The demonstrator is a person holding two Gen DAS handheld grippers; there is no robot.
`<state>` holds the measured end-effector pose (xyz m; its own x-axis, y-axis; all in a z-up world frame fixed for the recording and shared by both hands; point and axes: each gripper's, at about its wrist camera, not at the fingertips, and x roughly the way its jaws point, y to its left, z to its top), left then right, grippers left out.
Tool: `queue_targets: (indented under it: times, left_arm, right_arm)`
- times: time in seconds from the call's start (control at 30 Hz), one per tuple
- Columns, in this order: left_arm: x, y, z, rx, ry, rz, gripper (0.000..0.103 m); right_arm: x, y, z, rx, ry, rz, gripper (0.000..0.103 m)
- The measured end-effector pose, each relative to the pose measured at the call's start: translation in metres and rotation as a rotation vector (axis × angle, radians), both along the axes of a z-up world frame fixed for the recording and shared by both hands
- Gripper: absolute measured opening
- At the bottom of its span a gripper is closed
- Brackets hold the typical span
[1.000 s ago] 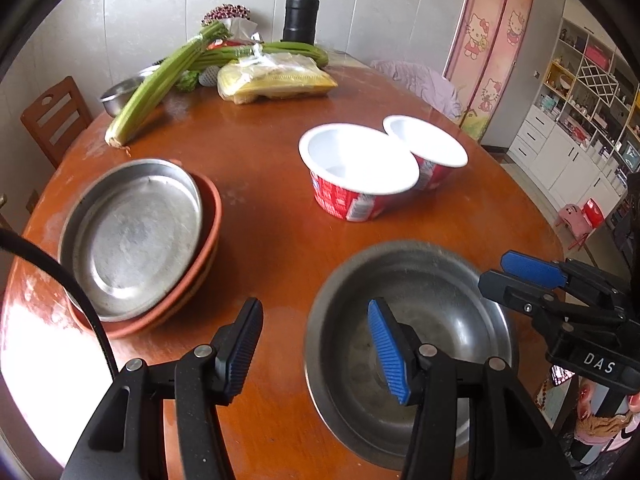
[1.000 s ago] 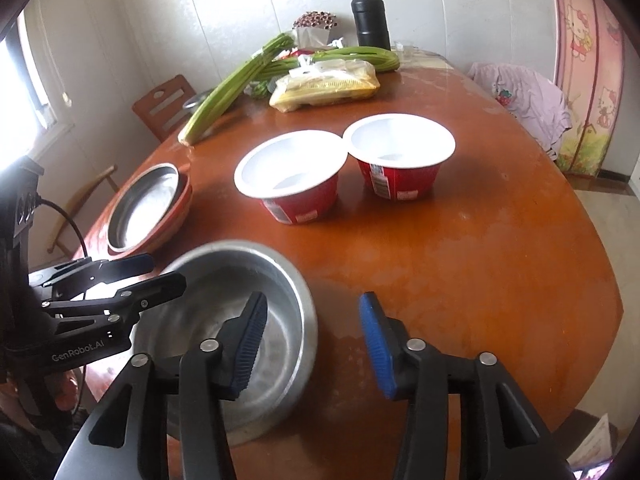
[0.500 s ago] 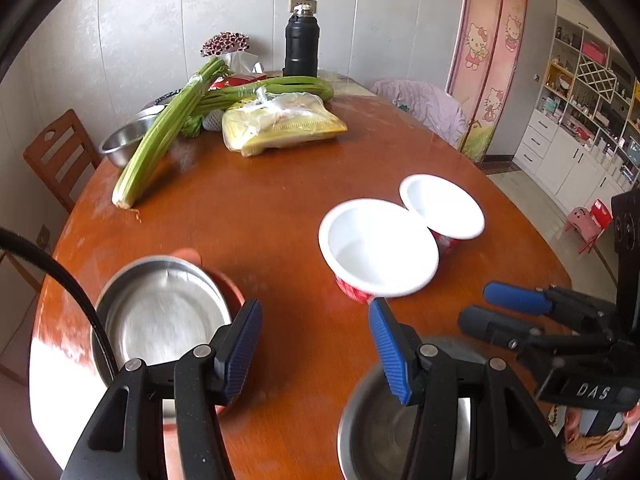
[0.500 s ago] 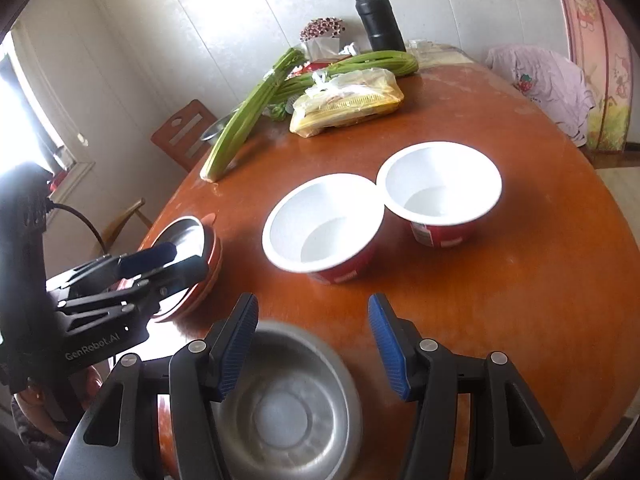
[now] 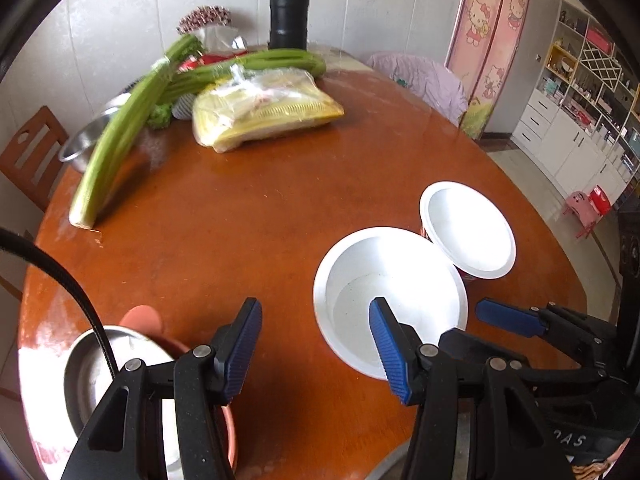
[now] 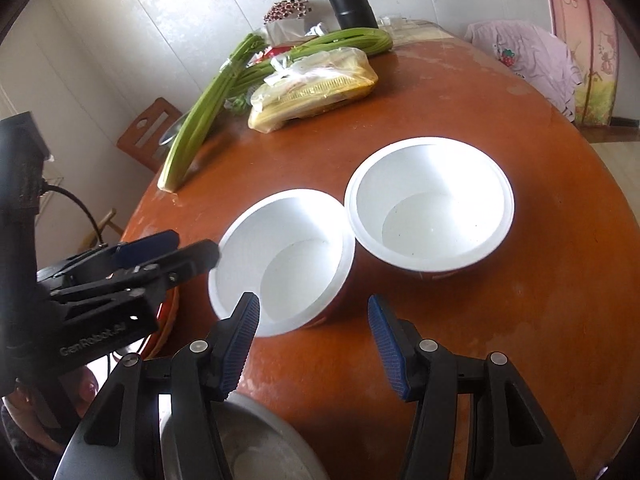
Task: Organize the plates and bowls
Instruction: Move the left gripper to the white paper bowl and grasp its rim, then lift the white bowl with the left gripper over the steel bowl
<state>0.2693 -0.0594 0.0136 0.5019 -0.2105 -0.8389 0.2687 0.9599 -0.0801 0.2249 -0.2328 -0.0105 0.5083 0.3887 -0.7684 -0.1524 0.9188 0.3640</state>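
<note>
Two white-lined red paper bowls stand side by side on the round wooden table: the near one [image 5: 390, 300] [image 6: 284, 260] and the far one [image 5: 468, 230] [image 6: 430, 204]. A steel plate [image 5: 100, 372] lies in an orange dish [image 5: 230, 436] at the left. A steel bowl [image 6: 244, 444] lies at the near edge under the right gripper. My left gripper [image 5: 316, 344] is open and empty, above the table left of the near bowl. My right gripper [image 6: 314, 342] is open and empty, just short of the near bowl.
At the far side lie celery stalks [image 5: 120, 148], a clear bag of yellow food [image 5: 264, 112], a black flask [image 5: 289, 12] and a steel bowl [image 5: 86, 140]. A wooden chair [image 5: 28, 152] stands at the left, a covered chair [image 5: 424, 80] at the back right.
Both grippers have moved forward and up over the table. The steel bowl and the plate stack have dropped toward the bottom of the views. The paper bowls are nearer. Both stay open.
</note>
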Motion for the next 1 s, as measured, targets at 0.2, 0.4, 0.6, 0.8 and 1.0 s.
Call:
queue_targets:
  times: [0.2, 0.4, 0.6, 0.8, 1.0]
  left_arm:
    - [0.018, -0.006, -0.017, -0.004, 0.056, -0.009, 0.055]
    - [0.026, -0.012, -0.024, -0.009, 0.069, -0.019, 0.055]
    - [0.031, -0.013, -0.032, -0.022, 0.096, -0.020, 0.047]
    - [0.030, -0.018, -0.035, -0.030, 0.110, -0.043, 0.033]
    - [0.026, -0.018, -0.032, -0.029, 0.105, -0.040, 0.033]
  right_arm:
    - [0.013, 0.001, -0.011, -0.015, 0.036, 0.000, 0.045]
    - [0.019, 0.004, -0.014, -0.031, 0.031, 0.016, 0.039]
    - [0.021, 0.013, -0.014, -0.063, 0.014, 0.051, 0.037]
    - [0.021, 0.018, -0.015, -0.083, 0.005, 0.071, 0.037]
    - [0.019, 0.018, -0.013, -0.083, -0.001, 0.074, 0.037]
